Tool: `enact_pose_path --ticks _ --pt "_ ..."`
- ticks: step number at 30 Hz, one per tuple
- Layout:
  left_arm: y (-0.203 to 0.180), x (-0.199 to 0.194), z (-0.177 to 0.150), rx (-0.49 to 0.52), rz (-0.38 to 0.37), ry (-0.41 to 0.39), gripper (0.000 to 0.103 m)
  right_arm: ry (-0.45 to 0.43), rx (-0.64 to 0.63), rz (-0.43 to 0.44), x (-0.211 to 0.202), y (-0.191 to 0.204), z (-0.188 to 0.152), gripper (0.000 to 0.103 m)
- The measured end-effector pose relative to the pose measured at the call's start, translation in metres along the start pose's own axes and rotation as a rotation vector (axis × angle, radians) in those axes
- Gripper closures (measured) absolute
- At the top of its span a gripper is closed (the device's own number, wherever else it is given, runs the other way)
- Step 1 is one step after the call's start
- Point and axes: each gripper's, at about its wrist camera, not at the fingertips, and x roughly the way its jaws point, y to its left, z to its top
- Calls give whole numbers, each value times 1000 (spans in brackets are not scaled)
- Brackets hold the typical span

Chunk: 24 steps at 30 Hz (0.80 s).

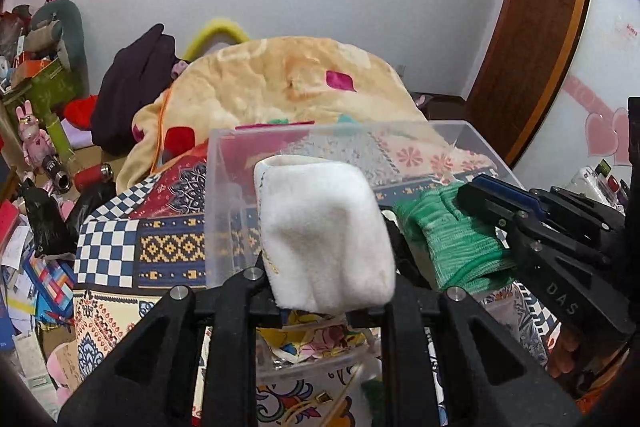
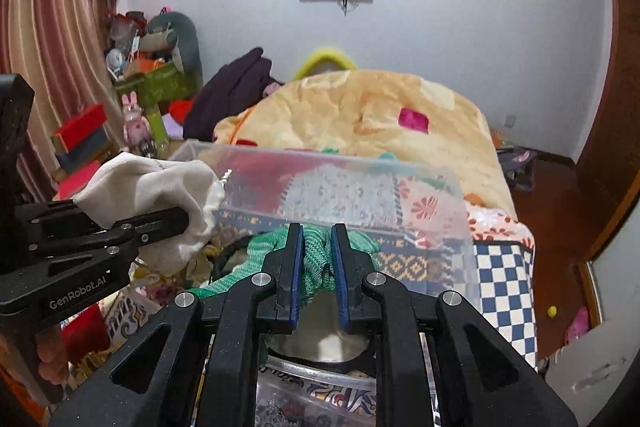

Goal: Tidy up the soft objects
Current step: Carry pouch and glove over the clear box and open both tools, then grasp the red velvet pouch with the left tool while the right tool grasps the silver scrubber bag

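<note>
My left gripper (image 1: 326, 247) is shut on a white plush cloth (image 1: 324, 231) and holds it above the near side of a clear plastic bin (image 1: 224, 163). In the right wrist view the cloth (image 2: 160, 187) hangs at the bin's left end (image 2: 248, 157). My right gripper (image 2: 318, 239) is shut on a green knitted glove (image 2: 316, 263) and holds it over the bin, to the right of the cloth. The glove also shows in the left wrist view (image 1: 448, 235), with the right gripper (image 1: 480, 199) beside it.
The bin stands on a bed with a patterned checkered cover (image 1: 108, 251). A heaped yellow blanket (image 1: 288, 83) and dark clothes (image 1: 136, 83) lie behind it. Cluttered boxes and toys (image 1: 36, 99) stand at the left. A wooden door (image 1: 536, 27) is at the right.
</note>
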Motion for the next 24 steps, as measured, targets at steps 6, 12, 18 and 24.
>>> enact_pose_path --ticks 6,12,18,24 --pt "-8 -16 -4 21 29 -39 50 0 1 3 -12 -1 0 80" --pt "-14 -45 -3 47 28 -95 40 -42 6 12 -30 0 2 54" --pt "-17 -88 -6 56 29 -168 26 -108 2 21 -61 3 4 34" --pt "-6 -127 -17 28 38 -223 8 -151 -8 2 -85 6 -7 18"
